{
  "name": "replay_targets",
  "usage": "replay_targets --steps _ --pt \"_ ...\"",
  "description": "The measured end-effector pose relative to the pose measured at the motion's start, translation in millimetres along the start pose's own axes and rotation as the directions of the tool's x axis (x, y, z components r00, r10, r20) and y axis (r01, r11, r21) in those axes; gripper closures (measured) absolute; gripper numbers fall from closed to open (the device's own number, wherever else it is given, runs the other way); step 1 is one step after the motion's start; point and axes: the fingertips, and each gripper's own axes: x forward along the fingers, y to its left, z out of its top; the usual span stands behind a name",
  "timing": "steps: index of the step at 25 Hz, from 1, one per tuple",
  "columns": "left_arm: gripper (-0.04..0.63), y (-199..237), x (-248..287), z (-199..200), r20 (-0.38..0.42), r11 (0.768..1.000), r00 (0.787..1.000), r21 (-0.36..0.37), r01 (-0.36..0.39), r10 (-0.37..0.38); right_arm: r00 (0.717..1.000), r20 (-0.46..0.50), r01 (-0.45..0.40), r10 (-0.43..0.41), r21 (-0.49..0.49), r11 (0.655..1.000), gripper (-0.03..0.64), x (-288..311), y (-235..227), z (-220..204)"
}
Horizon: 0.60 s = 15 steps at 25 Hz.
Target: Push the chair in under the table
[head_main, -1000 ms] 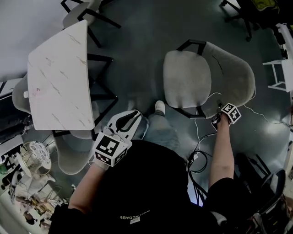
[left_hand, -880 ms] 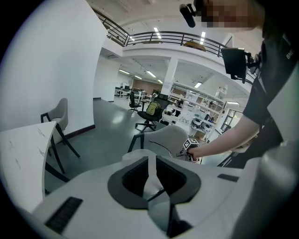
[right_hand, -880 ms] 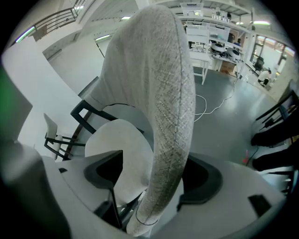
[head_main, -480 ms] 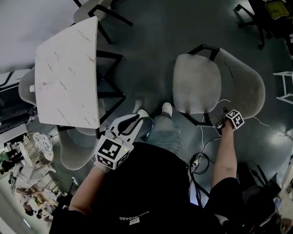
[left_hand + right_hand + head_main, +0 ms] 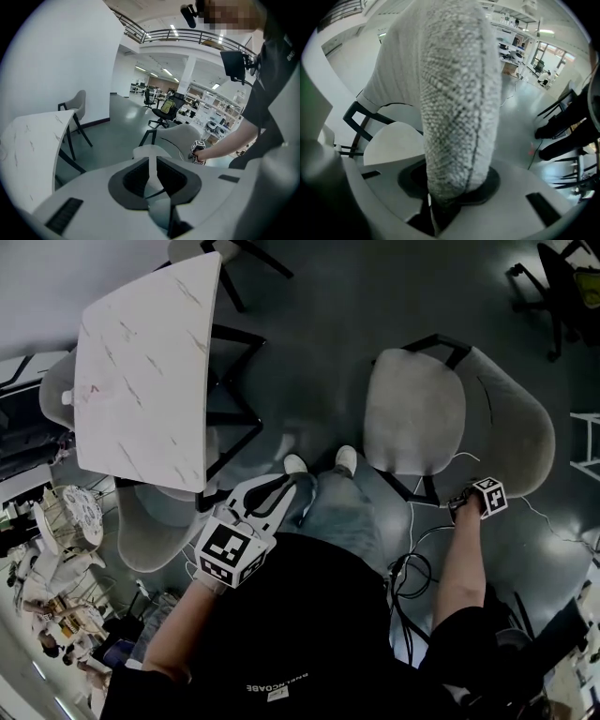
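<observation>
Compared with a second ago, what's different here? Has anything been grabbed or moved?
The right gripper has sunk onto the rim of the backrest, and its jaws are closing with that padded rim between them. The chair has not moved towards the table yet; the left gripper still hangs idle, holding nothing.

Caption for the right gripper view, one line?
Right gripper, jaws closing on the textured edge of the grey chair backrest, its seat visible beyond.
</observation>
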Motion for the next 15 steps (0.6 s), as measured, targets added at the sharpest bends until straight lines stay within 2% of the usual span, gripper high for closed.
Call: replay_targets --steps 4,10,15 --pt "0.543 0.1 1.5 -1.7 0.003 1.000 1.000 -0.010 -0.007 0.007 0.999 0.002 -0.046 0.046 -0.027 0.999 0.495 5.3 25.6 9.3" --pt "0.543 2.8 1.6 -4.5 0.009 0.999 1.000 -0.044 -0.018 0.018 0.997 0.032 -0.056 0.065 -0.218 0.974 0.499 2.2 76.4 12.2" --pt "0.543 3.0 3.3 -7.7 0.013 0.998 1.000 -0.068 -0.014 0.015 0.996 0.038 -0.060 0.079 -0.357 0.932 0.497 -1.7 116.3 -5.7"
